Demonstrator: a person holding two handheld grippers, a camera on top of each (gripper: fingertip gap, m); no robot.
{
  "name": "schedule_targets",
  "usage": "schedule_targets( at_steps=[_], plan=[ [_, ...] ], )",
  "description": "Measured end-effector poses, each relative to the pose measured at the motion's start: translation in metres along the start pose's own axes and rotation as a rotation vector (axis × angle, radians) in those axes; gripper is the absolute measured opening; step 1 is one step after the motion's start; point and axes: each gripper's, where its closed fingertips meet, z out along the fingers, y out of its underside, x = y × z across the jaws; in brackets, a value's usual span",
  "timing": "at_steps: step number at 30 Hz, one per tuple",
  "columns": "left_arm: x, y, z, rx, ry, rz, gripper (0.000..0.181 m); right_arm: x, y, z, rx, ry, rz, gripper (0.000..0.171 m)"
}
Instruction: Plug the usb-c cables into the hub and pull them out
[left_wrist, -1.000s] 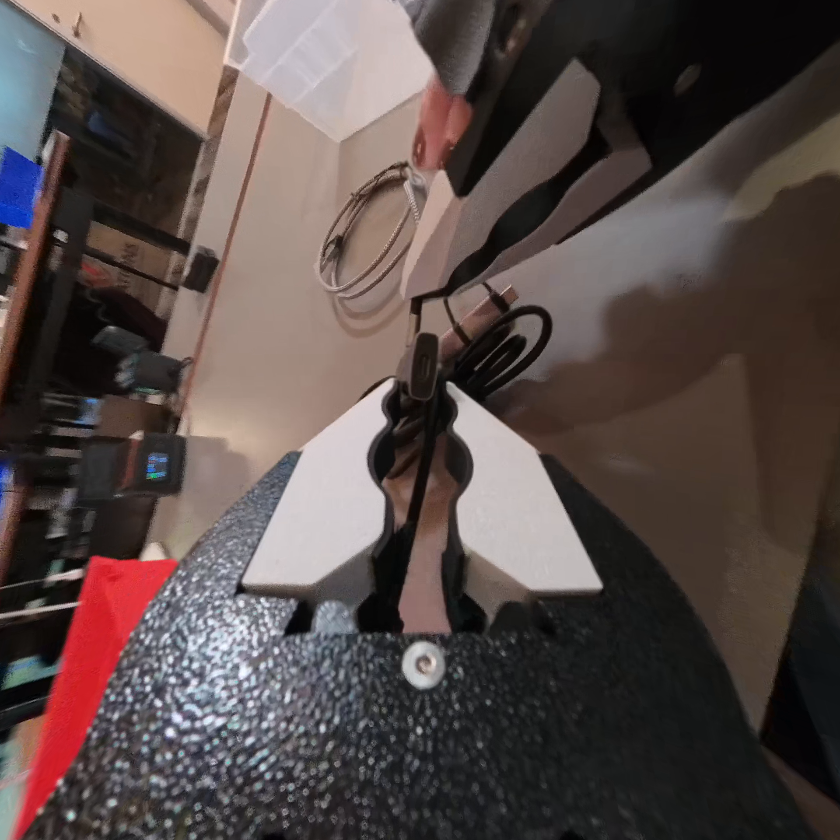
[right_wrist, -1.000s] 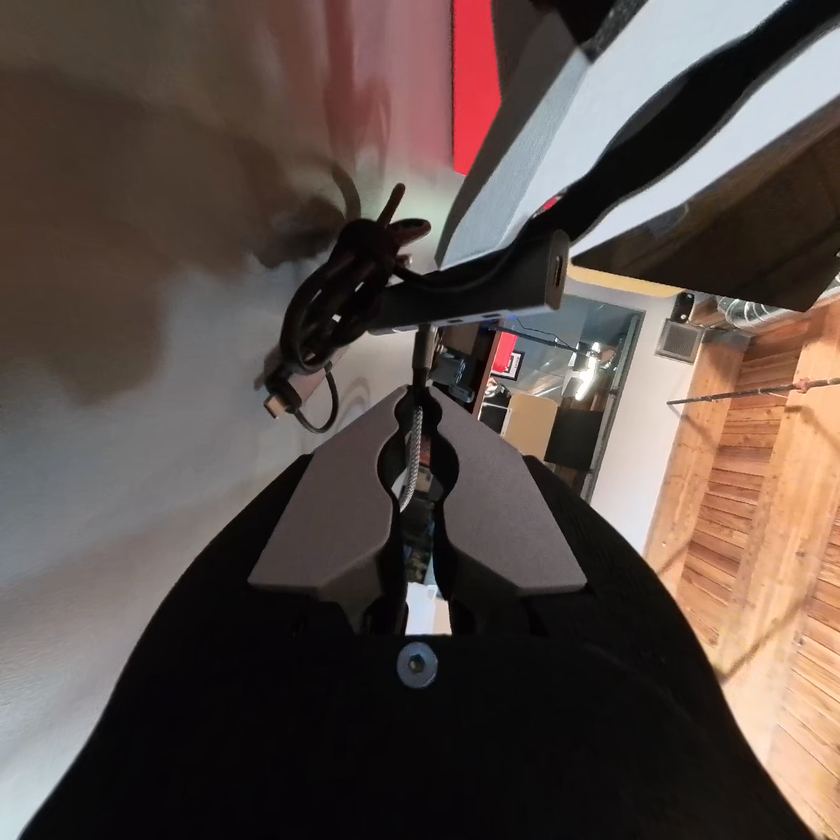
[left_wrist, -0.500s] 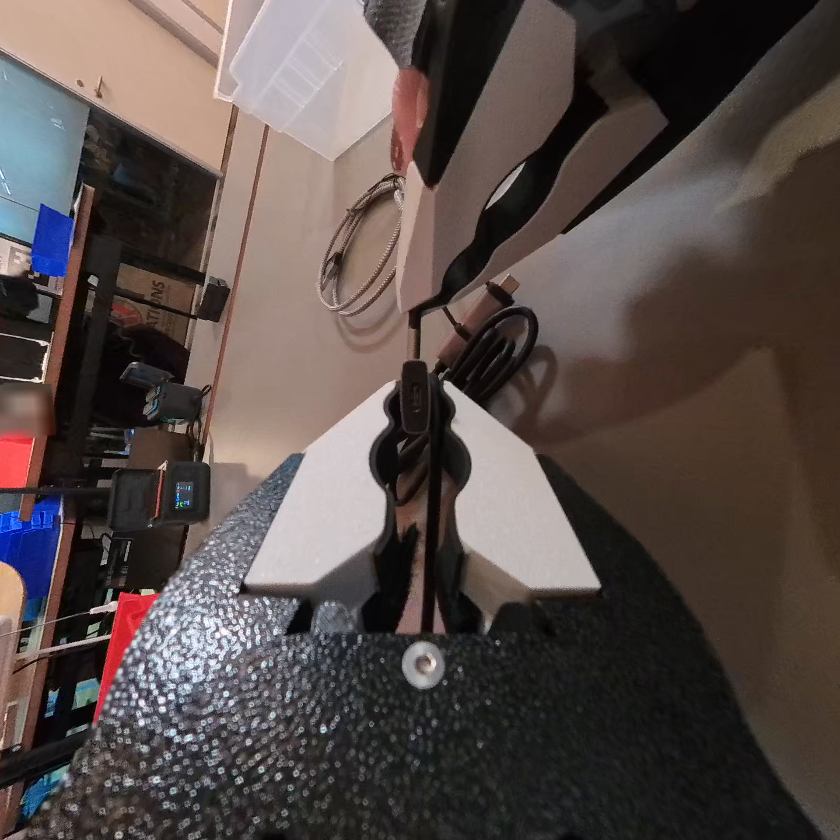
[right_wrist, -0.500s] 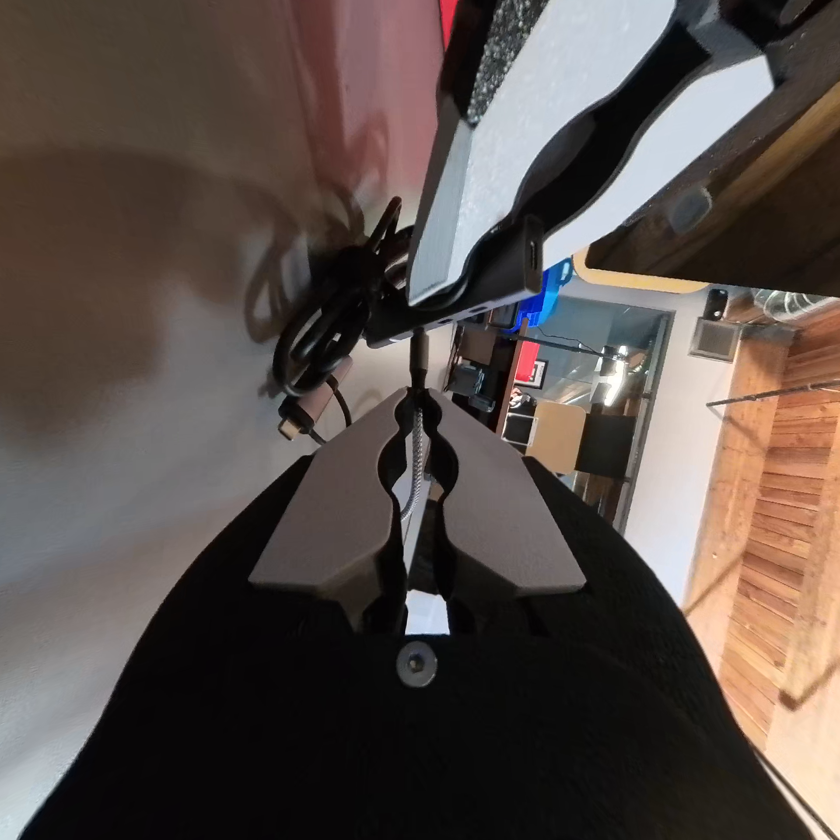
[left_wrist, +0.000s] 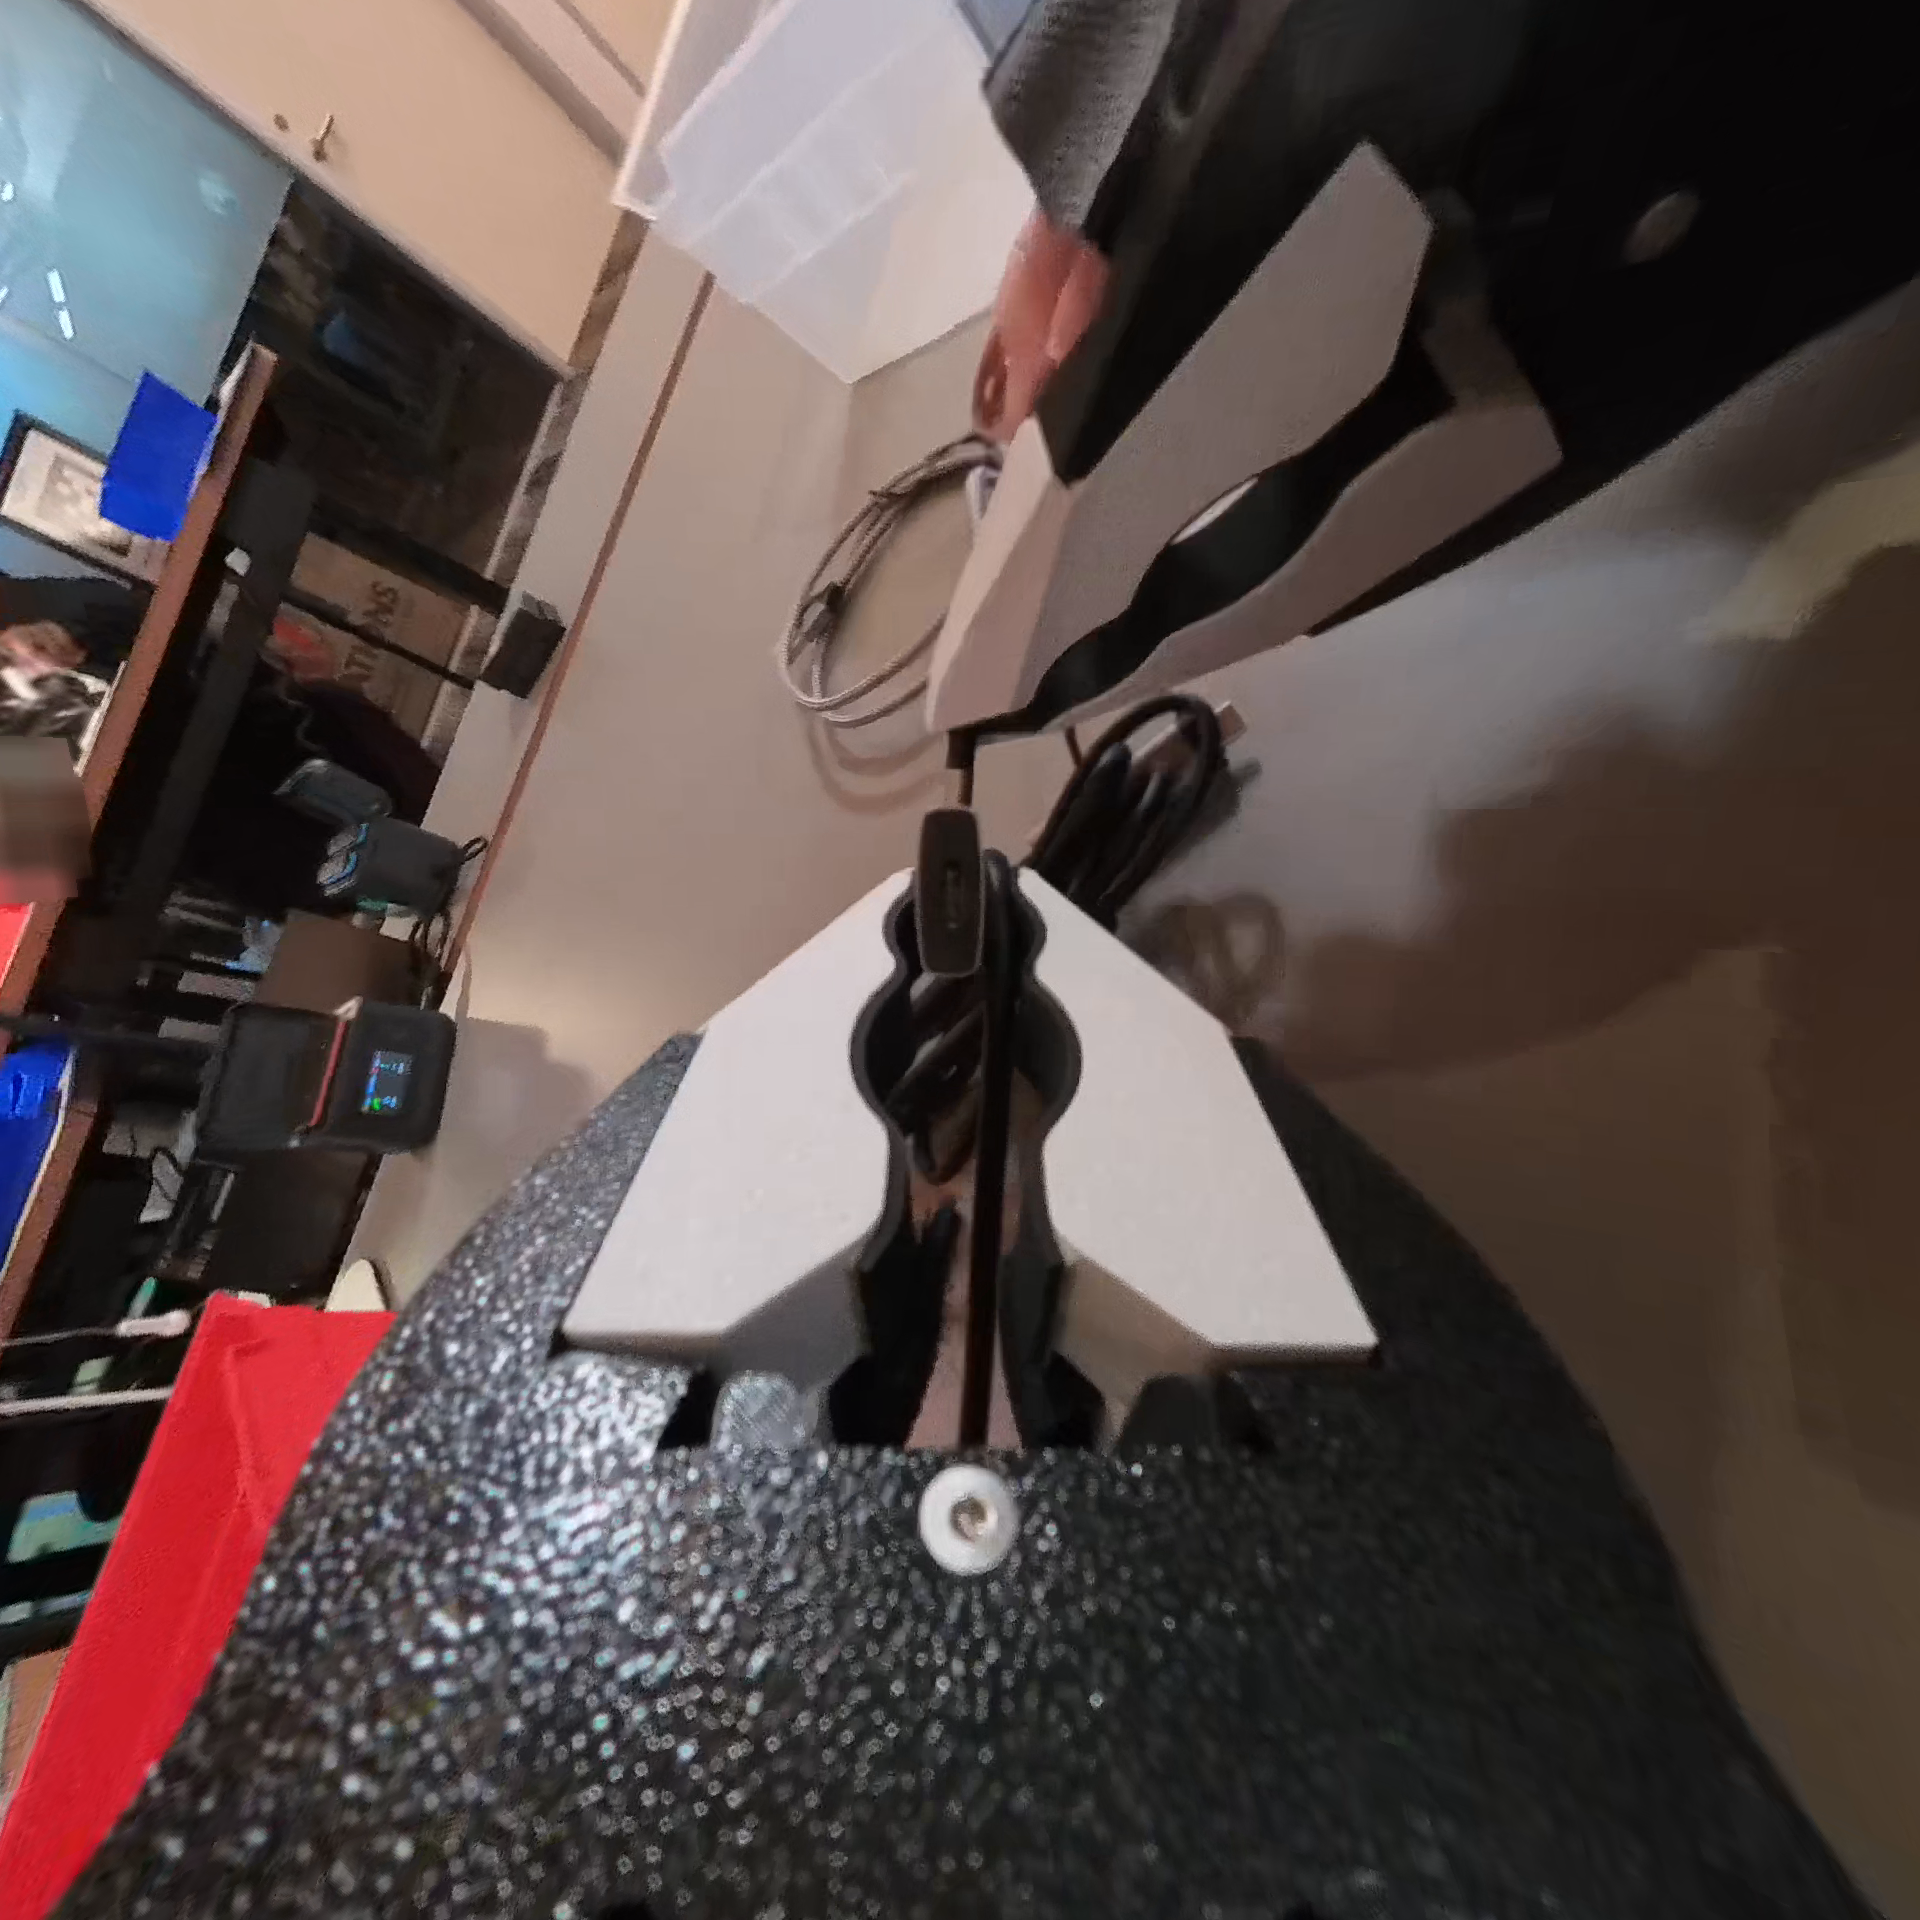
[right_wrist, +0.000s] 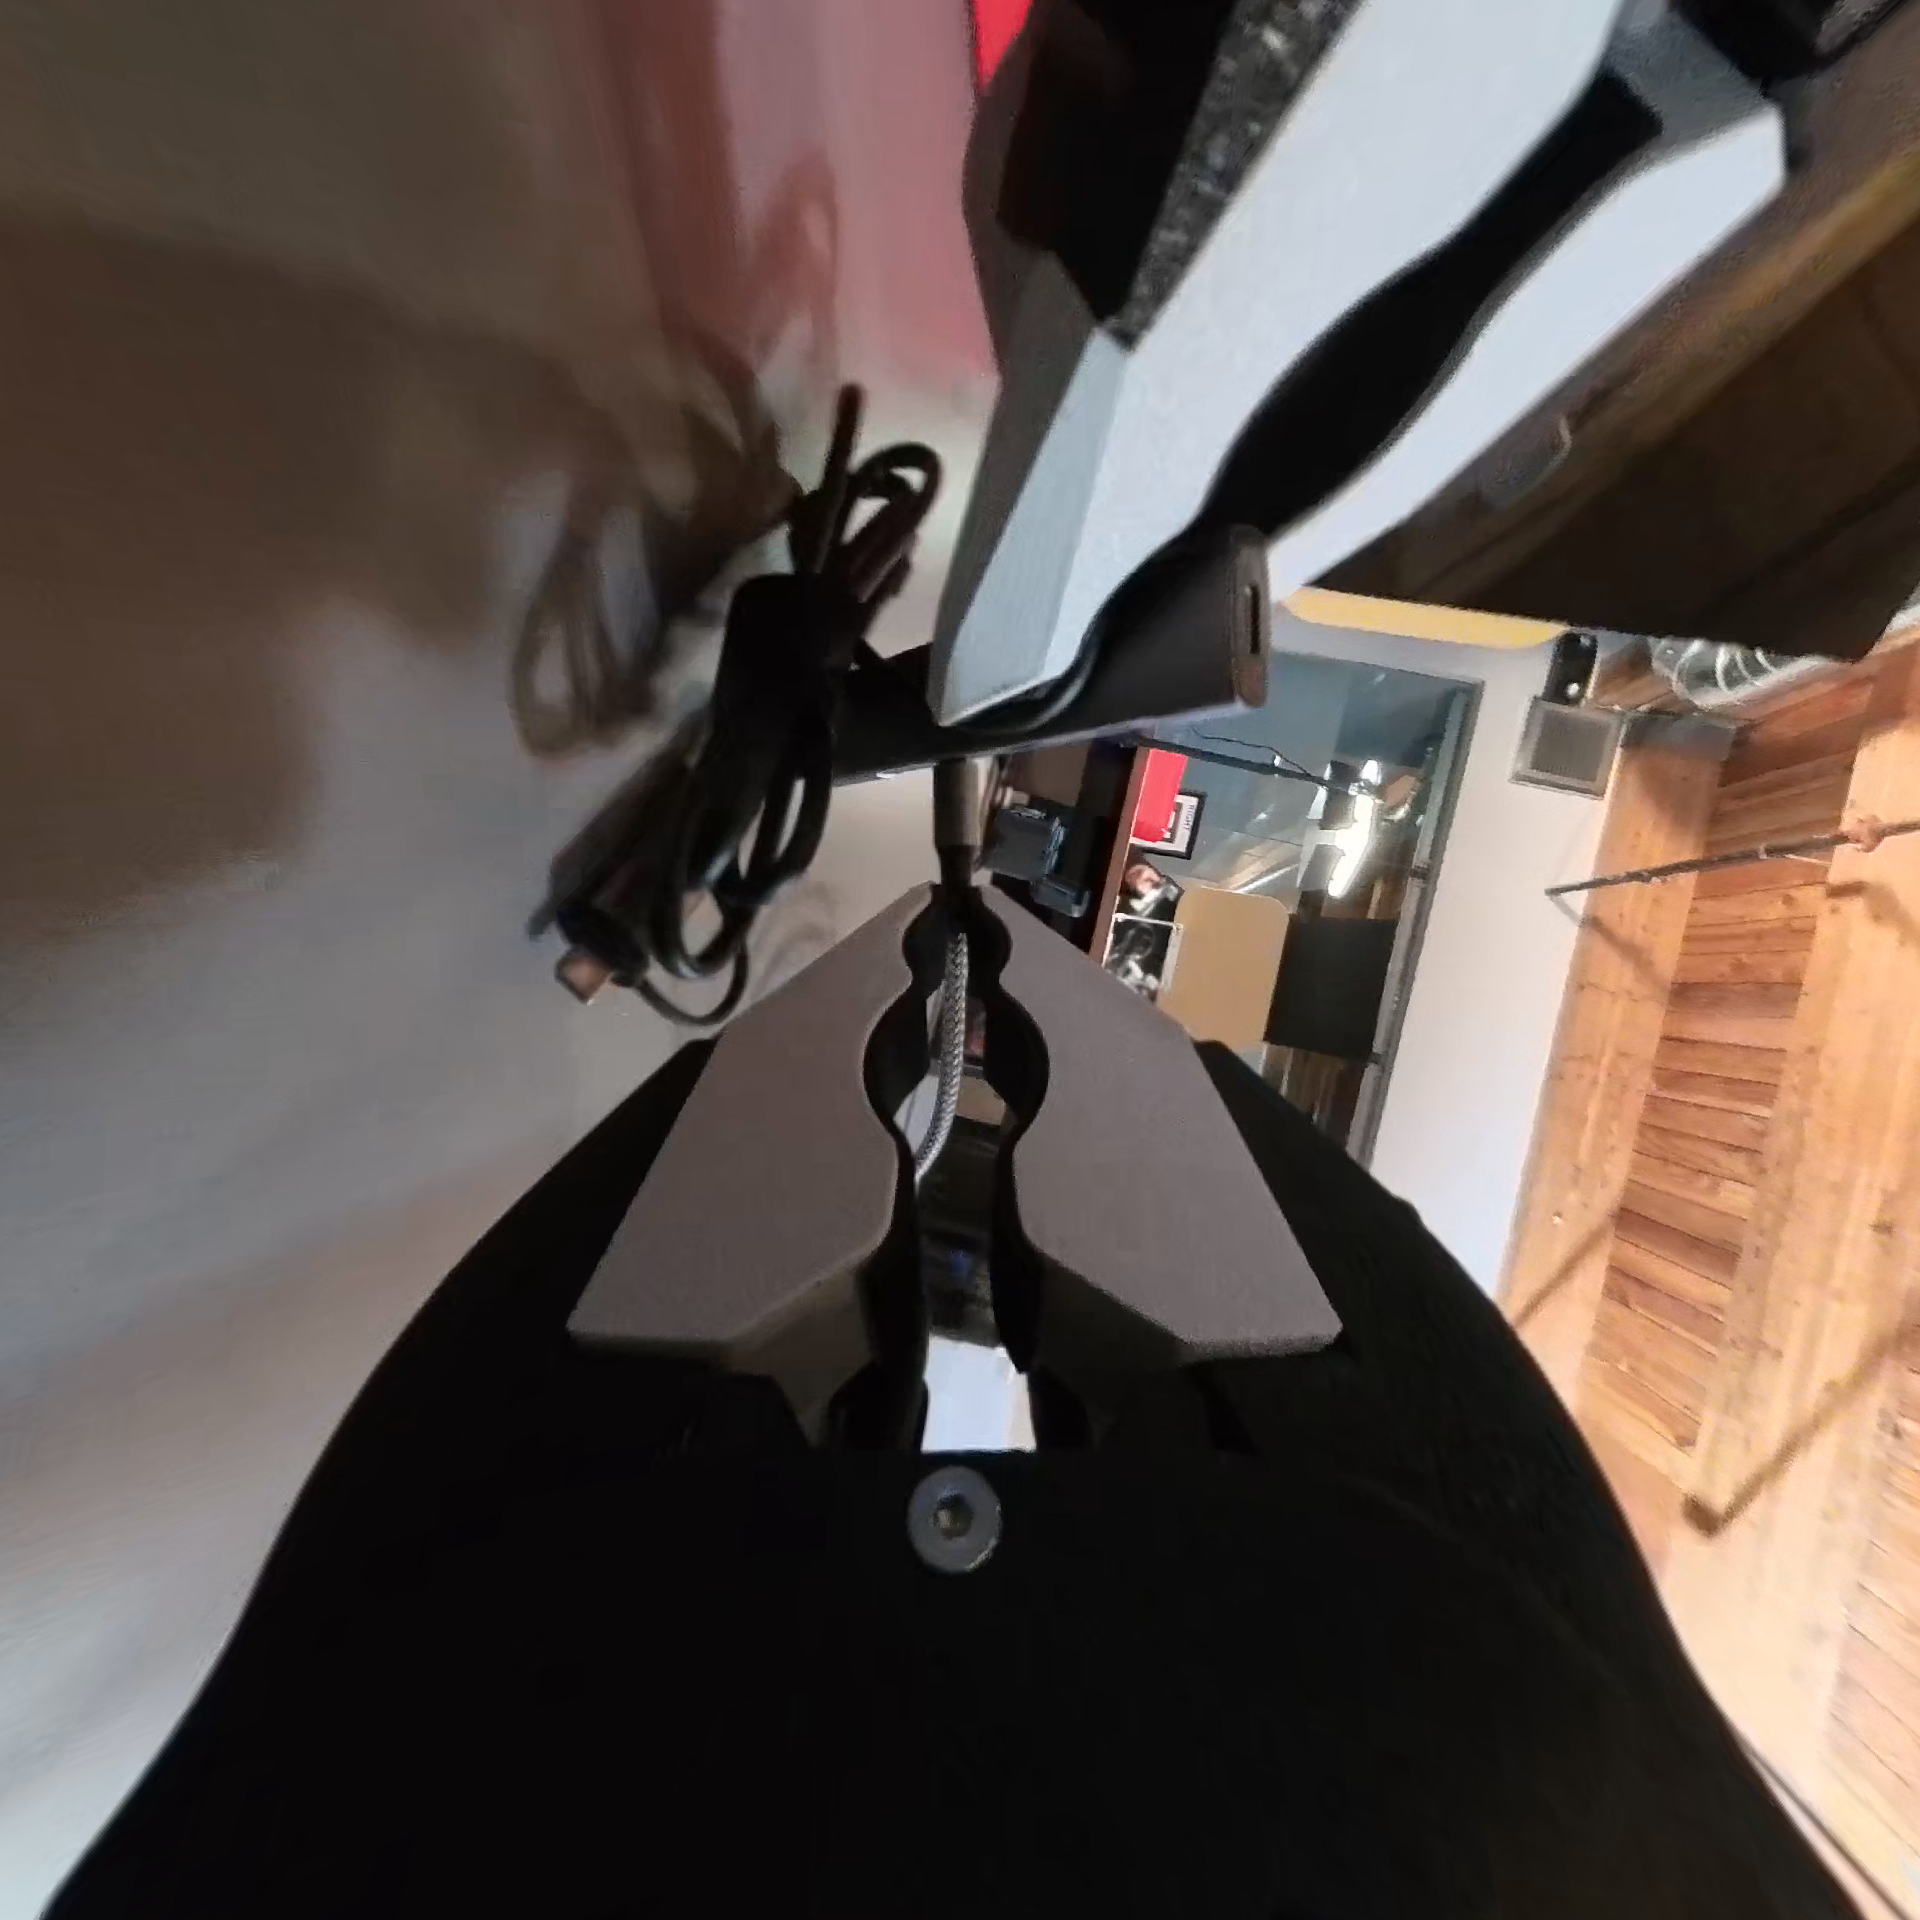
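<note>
My left gripper (left_wrist: 956, 883) is shut on the dark slim hub (left_wrist: 948, 894), end-on between its white fingers. The hub's black coiled lead (left_wrist: 1132, 810) hangs beside it over the table. My right gripper (right_wrist: 954, 899) is shut on a braided grey usb-c cable (right_wrist: 948, 997). The cable's metal plug (right_wrist: 954, 821) meets the side of the hub (right_wrist: 1143, 675); how deep it sits is hidden. In the left wrist view the right gripper (left_wrist: 951, 717) reaches in from the upper right, just above the hub. In the right wrist view the left gripper's fingers (right_wrist: 1143, 436) clamp the hub from above.
A second braided cable (left_wrist: 862, 623) lies coiled on the beige table (left_wrist: 675, 831). A clear plastic bin (left_wrist: 831, 187) stands behind it. A small black device with a lit screen (left_wrist: 332, 1081) and a red sheet (left_wrist: 187, 1507) are at the left table edge. Left and right tips are no more than a few centimetres apart.
Both grippers have swung a little together, and the views have tilted. Both grips are unchanged and the plug stays at the hub's side.
</note>
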Motion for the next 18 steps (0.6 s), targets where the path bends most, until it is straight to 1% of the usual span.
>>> schedule_targets(
  at_steps=[1, 2, 4, 6, 8, 10, 12, 13, 16, 18],
  plan=[
    [-0.007, -0.004, -0.001, 0.023, -0.022, -0.029, 0.011, 0.01, 0.004, 0.001, -0.004, 0.032, 0.06, 0.001],
    [-0.017, -0.009, -0.004, 0.053, -0.058, -0.068, 0.01, 0.023, 0.011, 0.0, -0.023, 0.085, 0.128, 0.004],
    [-0.051, -0.007, -0.012, 0.055, -0.189, -0.129, 0.011, 0.047, 0.03, -0.007, -0.084, 0.187, 0.247, 0.015],
    [-0.082, 0.002, -0.019, 0.06, -0.294, -0.18, 0.011, 0.056, 0.037, -0.016, -0.05, 0.217, 0.376, 0.017],
    [-0.098, 0.007, -0.021, 0.089, -0.321, -0.228, 0.011, 0.045, 0.032, -0.018, 0.01, 0.122, 0.52, 0.017],
    [-0.101, 0.005, -0.018, 0.113, -0.282, -0.262, 0.011, 0.027, 0.022, -0.014, 0.06, -0.023, 0.659, 0.02],
    [-0.098, -0.002, -0.014, 0.162, -0.236, -0.305, 0.011, 0.011, 0.014, -0.007, 0.07, -0.17, 0.819, 0.029],
    [-0.094, -0.006, -0.013, 0.181, -0.206, -0.329, 0.011, 0.006, 0.012, -0.002, 0.069, -0.223, 0.913, 0.037],
    [-0.088, -0.012, -0.01, 0.213, -0.168, -0.358, 0.011, 0.005, 0.007, 0.011, 0.083, -0.337, 1.257, 0.055],
    [-0.084, -0.013, -0.009, 0.218, -0.155, -0.361, 0.011, 0.016, 0.004, 0.017, 0.146, -0.37, 1.516, 0.052]
  ],
)
